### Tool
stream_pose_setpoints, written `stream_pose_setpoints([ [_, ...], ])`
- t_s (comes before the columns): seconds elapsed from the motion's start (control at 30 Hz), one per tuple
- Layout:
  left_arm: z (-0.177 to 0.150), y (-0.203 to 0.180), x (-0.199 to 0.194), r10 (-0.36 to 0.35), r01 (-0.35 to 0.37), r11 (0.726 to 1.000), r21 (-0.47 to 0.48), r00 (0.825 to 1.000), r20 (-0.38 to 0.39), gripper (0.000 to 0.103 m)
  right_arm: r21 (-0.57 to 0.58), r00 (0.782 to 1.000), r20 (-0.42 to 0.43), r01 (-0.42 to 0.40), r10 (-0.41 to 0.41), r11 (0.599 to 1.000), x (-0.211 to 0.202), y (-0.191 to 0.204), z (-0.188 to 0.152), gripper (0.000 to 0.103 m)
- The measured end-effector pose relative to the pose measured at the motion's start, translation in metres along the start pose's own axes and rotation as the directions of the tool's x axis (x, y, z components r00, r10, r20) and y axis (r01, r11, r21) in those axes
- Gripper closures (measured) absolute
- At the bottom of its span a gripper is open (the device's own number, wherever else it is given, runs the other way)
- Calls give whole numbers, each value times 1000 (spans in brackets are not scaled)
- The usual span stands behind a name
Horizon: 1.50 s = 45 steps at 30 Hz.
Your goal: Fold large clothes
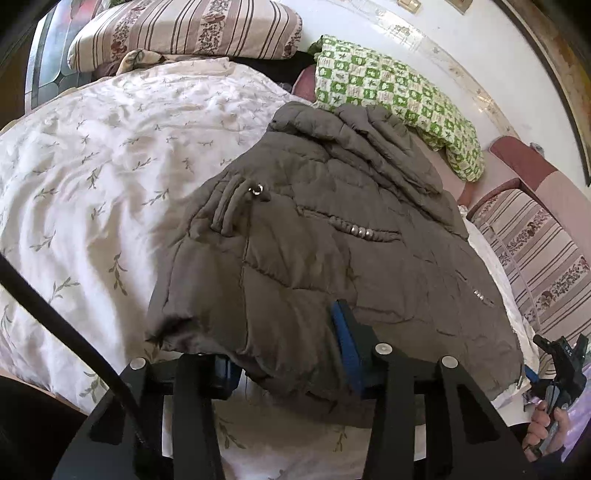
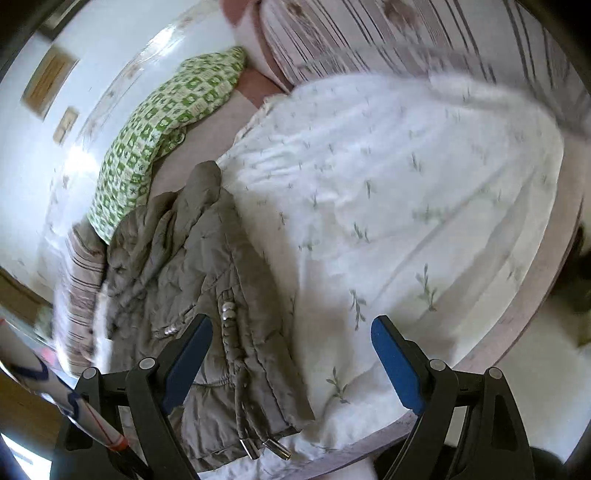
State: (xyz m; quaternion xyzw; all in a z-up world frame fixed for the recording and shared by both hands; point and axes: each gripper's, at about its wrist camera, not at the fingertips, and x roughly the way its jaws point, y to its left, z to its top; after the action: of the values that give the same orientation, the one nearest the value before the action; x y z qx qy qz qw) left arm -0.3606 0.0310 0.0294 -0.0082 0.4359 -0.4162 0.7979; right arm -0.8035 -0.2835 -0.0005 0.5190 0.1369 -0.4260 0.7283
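A grey-brown quilted padded jacket (image 1: 317, 236) lies on the white quilt printed with small green sprigs (image 1: 92, 177) that covers the bed, its far end reaching a green-and-white checked cloth (image 1: 399, 96) by the wall. The jacket's near hem bunches up between the blue pads of the left tool (image 1: 288, 369). The right pad presses into the fabric, but the left pad is buried under the fold, so the grip looks clenched on the hem without being fully visible. Past the jacket's near right corner, the right tool shows only as a dark shape cut off by the picture's edge, with fingers of a hand (image 1: 546, 428) below it.

The right wrist view is smeared by motion. There the right tool (image 2: 291, 363) hangs released, jaws wide, over the jacket's drawstring edge and the quilt beside it, gripping nothing. Striped floral cushions (image 1: 184, 33) sit beyond the jacket, partly cropped.
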Motion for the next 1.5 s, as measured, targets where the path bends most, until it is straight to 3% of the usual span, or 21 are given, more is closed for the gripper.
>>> stream_pose_setpoints([
  [0.07, -1, 1, 2, 4, -4, 1000, -1, 1000, -8, 60, 38, 996, -64, -54, 56, 998, 13, -5, -2, 12],
  [0.2, -2, 2, 3, 4, -4, 1000, -4, 1000, -12, 60, -6, 992, -88, -87, 86, 996, 19, 10, -10, 11],
  [0.43, -3, 3, 3, 10, -10, 1000, 2, 1000, -9, 60, -108, 964, -222, -177, 150, 978, 34, 51, -66, 16],
  [0.57, -4, 0, 4, 28, -28, 999, 23, 1000, -4, 60, -230, 979, -186, -123, 80, 965, 34, 73, -82, 55],
  [0.6, -4, -2, 4, 35, -35, 999, 32, 999, -2, 60, -231, 982, -172, -122, 83, 965, 33, 75, -81, 60],
  [0.7, -7, -10, 3, 76, -77, 993, 89, 997, 15, 60, -286, 994, -101, -79, 52, 955, 29, 86, -75, 61],
  [0.77, -9, -16, 3, 104, -108, 986, 131, 994, 33, 60, -339, 998, -56, 9, -30, 941, 34, 93, -73, 61],
  [0.87, -10, -20, 4, 140, -146, 976, 164, 989, 45, 55, -326, 990, -128, 15, -60, 945, 52, 84, -77, 60],
  [0.93, -11, -20, 7, 171, -175, 970, 172, 985, 39, 48, -346, 991, -114, 22, -65, 938, 49, 84, -78, 60],
  [1.07, -12, -23, 12, 210, -213, 958, 191, 977, 39, 43, -454, 989, -64, 91, -134, 886, 49, 95, -91, 56],
  [1.5, -19, -34, 15, 293, -302, 917, 262, 953, 76, 37, -475, 992, -31, 95, -125, 875, 51, 100, -97, 53],
])
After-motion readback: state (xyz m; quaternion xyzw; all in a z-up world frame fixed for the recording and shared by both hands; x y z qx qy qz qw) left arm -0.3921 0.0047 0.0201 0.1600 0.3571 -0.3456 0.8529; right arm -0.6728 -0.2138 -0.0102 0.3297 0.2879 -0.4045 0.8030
